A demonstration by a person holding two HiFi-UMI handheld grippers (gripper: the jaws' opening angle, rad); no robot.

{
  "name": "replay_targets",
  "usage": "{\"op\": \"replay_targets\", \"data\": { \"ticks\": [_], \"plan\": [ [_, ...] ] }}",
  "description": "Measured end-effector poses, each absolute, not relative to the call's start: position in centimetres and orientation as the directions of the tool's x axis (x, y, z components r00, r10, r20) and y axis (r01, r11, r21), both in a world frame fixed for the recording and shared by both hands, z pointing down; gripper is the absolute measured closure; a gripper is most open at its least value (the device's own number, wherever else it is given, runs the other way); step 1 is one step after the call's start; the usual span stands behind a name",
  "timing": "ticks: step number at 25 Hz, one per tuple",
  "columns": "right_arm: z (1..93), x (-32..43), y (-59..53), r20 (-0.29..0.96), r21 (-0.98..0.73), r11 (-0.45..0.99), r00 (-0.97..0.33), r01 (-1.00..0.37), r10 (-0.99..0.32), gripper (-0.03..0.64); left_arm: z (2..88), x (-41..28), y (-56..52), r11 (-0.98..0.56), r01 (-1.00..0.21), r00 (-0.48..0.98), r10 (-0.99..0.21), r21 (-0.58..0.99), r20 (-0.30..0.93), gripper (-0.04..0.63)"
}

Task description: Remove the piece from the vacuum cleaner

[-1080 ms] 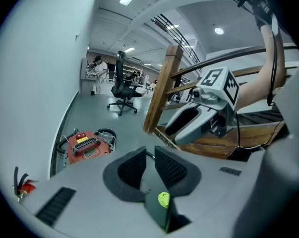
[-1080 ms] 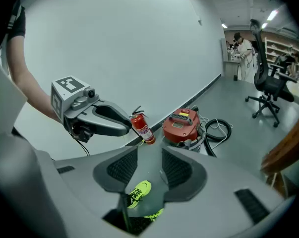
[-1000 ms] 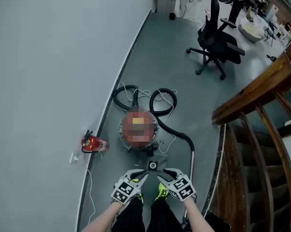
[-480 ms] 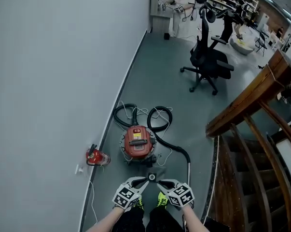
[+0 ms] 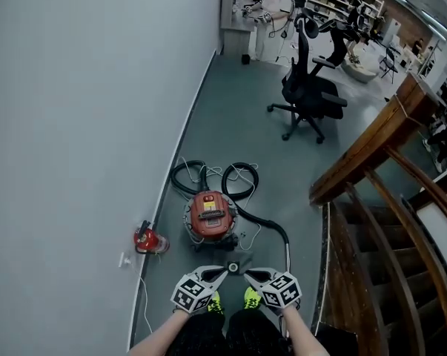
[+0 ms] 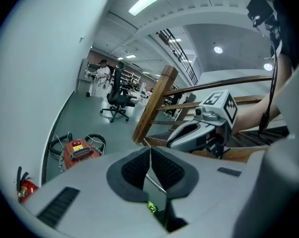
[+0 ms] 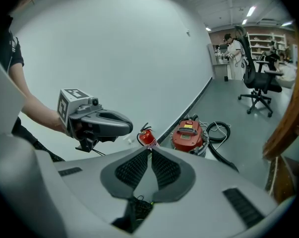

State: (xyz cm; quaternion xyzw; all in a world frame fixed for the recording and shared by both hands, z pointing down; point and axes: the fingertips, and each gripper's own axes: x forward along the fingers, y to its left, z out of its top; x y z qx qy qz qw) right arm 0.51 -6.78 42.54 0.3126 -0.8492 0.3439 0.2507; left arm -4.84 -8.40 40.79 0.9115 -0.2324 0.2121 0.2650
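Head view: the red vacuum cleaner (image 5: 210,215) stands on the floor at twelve o'clock from the left gripper (image 5: 224,272) and right gripper (image 5: 247,274), apart from both. Left gripper view: jaws pressed together, empty, the cleaner at nine o'clock. Right gripper view: jaws have just been closing and meet empty, the cleaner at one o'clock.
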Motion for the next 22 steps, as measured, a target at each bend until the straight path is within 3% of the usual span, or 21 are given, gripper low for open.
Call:
{"op": "replay_targets", "data": {
  "ticks": [13, 22],
  "plan": [
    [40.2, -0.1, -4.6, 0.600, -0.460, 0.557, -0.705, -0.691, -0.378, 0.578, 37.4, -4.9, -6.2, -0.760, -0.510, 0.829, -0.309, 0.404, 0.466, 0.574],
    [38.6, 0.5, -0.2, 0.558, -0.492, 0.580, -0.746, -0.650, -0.363, 0.578, 35.6, -4.3, -2.1, -0.734, -0.558, 0.806, -0.368, 0.387, 0.463, 0.575]
  ]
}}
